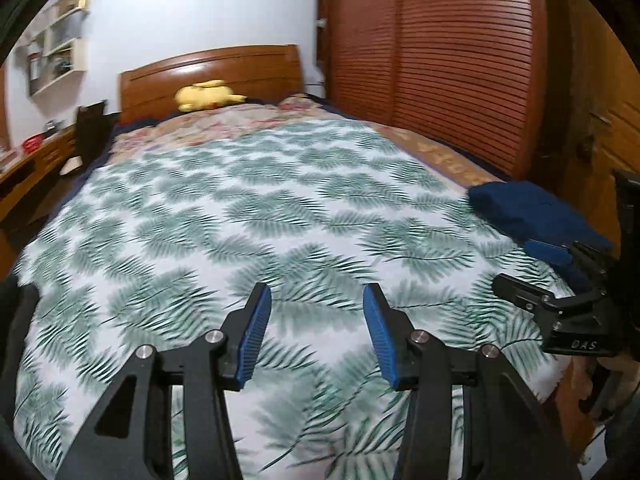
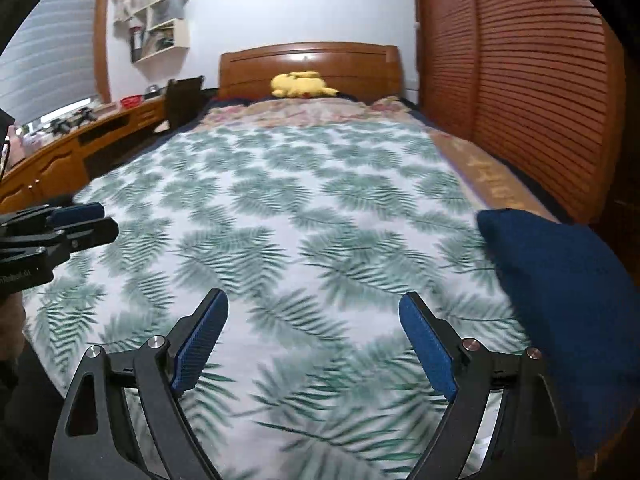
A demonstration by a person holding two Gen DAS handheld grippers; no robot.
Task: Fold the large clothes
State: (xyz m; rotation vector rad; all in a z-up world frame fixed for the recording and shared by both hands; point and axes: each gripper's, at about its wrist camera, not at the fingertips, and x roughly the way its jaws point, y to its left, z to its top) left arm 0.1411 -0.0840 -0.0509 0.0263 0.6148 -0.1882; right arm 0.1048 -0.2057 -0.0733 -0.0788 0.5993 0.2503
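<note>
- Navy garment, folded into a thick block, lies at the right-hand edge of the bed, on the white sheet with green fern leaves.
- From the right wrist view, the folded garment sits just to the right of the right gripper, beside its right-hand finger, not between the two.
- Right gripper's jaws are spread wide with nothing between them; only leaf-print sheet shows in the gap.
- From the left wrist view, the same navy garment lies well off to the right and further up the bed than the left gripper.
- Left gripper's jaws are parted to a middling width and grip nothing; bare sheet is seen between the blue pads.
- In the left wrist view, the right gripper comes in from the right edge, its blue-padded finger overlapping the near end of the garment; whether it touches the cloth cannot be told.
- In the right wrist view, the left gripper reaches in from the left edge, over the sheet and well apart from the garment.
- At the far end, a yellow plush toy lies against the wooden headboard.
- A slatted wooden wardrobe stands along the right side of the bed.
</note>
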